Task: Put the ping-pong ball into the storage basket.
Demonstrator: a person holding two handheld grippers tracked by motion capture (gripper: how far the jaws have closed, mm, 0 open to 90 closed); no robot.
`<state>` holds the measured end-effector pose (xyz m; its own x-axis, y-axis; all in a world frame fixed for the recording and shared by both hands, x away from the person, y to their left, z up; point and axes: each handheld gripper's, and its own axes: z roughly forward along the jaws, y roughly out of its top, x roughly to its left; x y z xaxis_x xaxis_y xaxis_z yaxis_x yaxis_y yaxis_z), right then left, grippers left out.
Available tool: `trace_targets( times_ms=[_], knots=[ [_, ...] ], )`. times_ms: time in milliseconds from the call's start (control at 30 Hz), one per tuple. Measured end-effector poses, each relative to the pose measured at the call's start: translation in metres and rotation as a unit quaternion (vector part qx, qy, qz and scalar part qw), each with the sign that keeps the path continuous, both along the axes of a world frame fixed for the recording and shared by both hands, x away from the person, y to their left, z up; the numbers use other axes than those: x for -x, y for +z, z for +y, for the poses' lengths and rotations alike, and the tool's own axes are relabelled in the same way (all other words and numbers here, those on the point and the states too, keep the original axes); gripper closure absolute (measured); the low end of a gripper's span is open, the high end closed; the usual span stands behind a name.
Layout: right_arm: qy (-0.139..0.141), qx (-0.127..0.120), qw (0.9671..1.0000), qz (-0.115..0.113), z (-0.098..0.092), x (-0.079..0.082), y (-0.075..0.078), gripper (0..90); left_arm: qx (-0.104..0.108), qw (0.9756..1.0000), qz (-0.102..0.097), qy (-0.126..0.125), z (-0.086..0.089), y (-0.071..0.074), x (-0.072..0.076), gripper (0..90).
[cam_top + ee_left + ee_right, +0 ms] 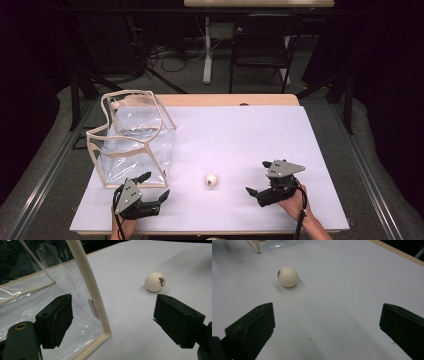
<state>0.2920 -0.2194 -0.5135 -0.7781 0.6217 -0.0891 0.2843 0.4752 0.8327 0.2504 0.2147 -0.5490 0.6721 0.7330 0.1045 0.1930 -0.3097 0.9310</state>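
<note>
The right gripper (260, 180) sits low over the counter (240, 135) near its front edge, jaws spread wide and holding nothing, pointed toward the ball (211, 180), which rests on the bare white surface a little way ahead of the jaws. In the right gripper view the ball (288, 276) lies left of the line between the jaws rather than centred. The left gripper (156, 186) is also spread and empty, near the front-left corner, one jaw just beside the near bottom corner of the clear bag (132, 142), the other toward the ball (155, 281).

Judging the risk: the ball is light and round, so a jaw arriving off-centre would likely nudge it and send it rolling across the smooth counter, perhaps off the front edge. Closing too high on it could squirt it out. The left gripper, so close to the bag's trimmed edge (92, 287), could snag or tip the soft bag.

Both hands come in from the front edge, forearms low, grippers held nearly level and angled inward toward each other.
</note>
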Motion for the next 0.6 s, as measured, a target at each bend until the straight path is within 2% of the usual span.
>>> trace_targets(
  times_ms=[600],
  knots=[
    [0.008, 0.01, 0.9999, 0.009, 0.017, -0.012, 0.005, 0.0, -0.002, 1.0, -0.002, -0.002, -0.001, 0.0, 0.0, 16.1]
  ],
)
